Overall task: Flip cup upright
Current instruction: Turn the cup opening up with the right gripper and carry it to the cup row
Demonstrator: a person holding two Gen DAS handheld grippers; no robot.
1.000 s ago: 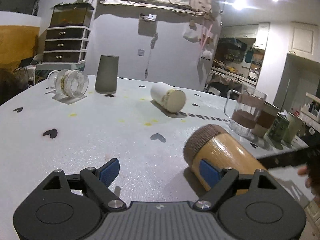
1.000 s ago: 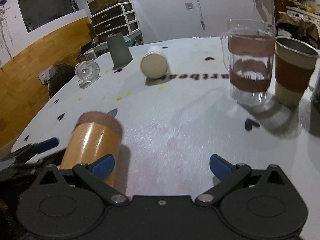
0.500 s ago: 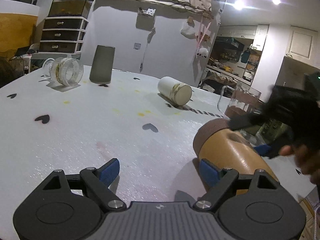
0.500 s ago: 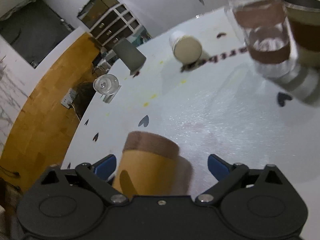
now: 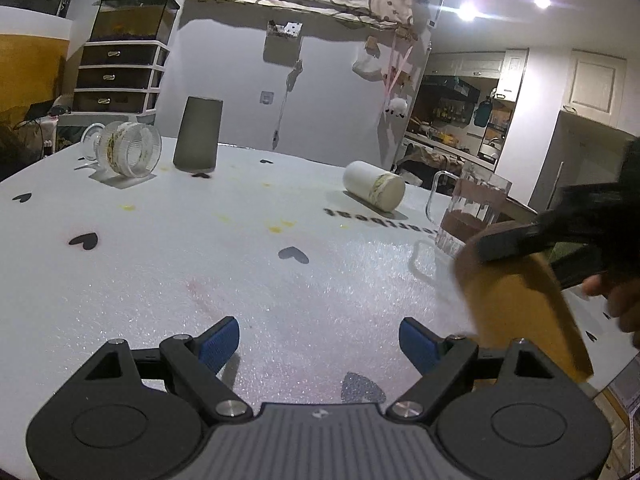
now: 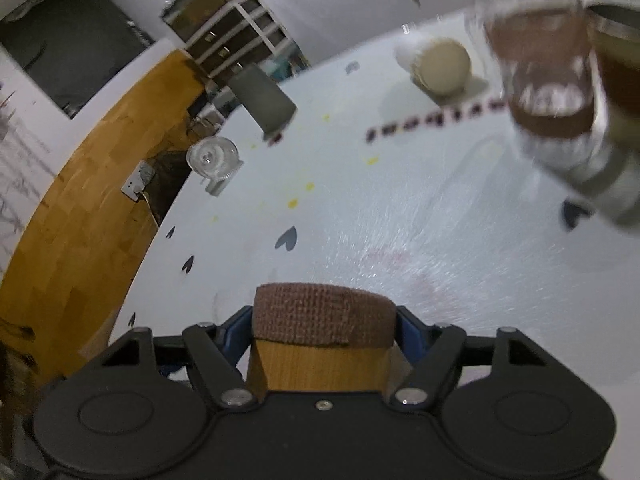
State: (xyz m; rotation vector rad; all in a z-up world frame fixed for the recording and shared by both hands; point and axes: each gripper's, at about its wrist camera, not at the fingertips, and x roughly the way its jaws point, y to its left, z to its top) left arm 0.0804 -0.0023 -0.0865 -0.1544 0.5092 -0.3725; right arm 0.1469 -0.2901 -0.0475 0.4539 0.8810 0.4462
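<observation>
The wooden cup with a brown woven band at one end sits between the blue pads of my right gripper, which is shut on it. In the left wrist view the same cup is tilted, band end up, lifted off the white table at the right, with the right gripper clamped on it. My left gripper is open and empty, low over the table to the left of the cup.
A white cup lies on its side at mid table. A grey cup stands upside down at the back. A clear glass lies at the back left. A glass mug stands at the right.
My right gripper has closed on the wooden cup and lifted and tilted it off the table. My left gripper has stayed open, with the cup now away from its right finger.
</observation>
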